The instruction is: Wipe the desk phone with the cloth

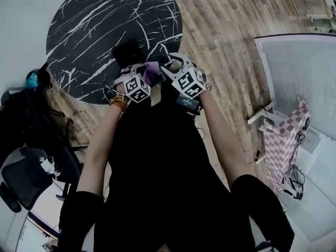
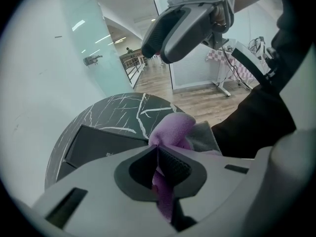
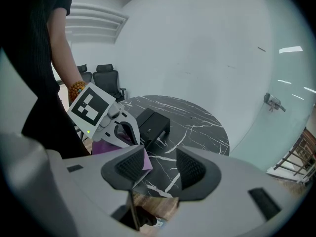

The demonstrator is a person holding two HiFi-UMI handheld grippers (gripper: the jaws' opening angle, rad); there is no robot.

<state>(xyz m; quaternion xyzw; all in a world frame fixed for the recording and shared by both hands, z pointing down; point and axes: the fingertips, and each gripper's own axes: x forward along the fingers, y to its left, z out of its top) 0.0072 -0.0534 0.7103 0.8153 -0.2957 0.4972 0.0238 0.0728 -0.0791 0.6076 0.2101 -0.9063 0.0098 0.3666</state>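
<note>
The black desk phone [image 1: 128,51] sits near the front edge of the round black marble table [image 1: 84,30]. My left gripper [image 1: 145,71] is shut on a purple cloth [image 1: 153,72], held over the table edge just short of the phone. In the left gripper view the cloth [image 2: 171,131] bunches out past the closed jaws, with the phone [image 2: 101,144] beyond. My right gripper [image 1: 176,63] hovers beside it, open [image 3: 155,168] and holding nothing. A corner of the cloth [image 3: 146,163] shows by its left pad, and the phone [image 3: 154,124] lies ahead.
Wooden floor surrounds the table. Black office chairs [image 1: 23,175] stand at the left, and more chairs [image 3: 106,78] behind the table. A white panel [image 1: 304,72] and a pink checkered stand [image 1: 286,135] are at the right. A frosted glass wall [image 2: 44,83] backs the table.
</note>
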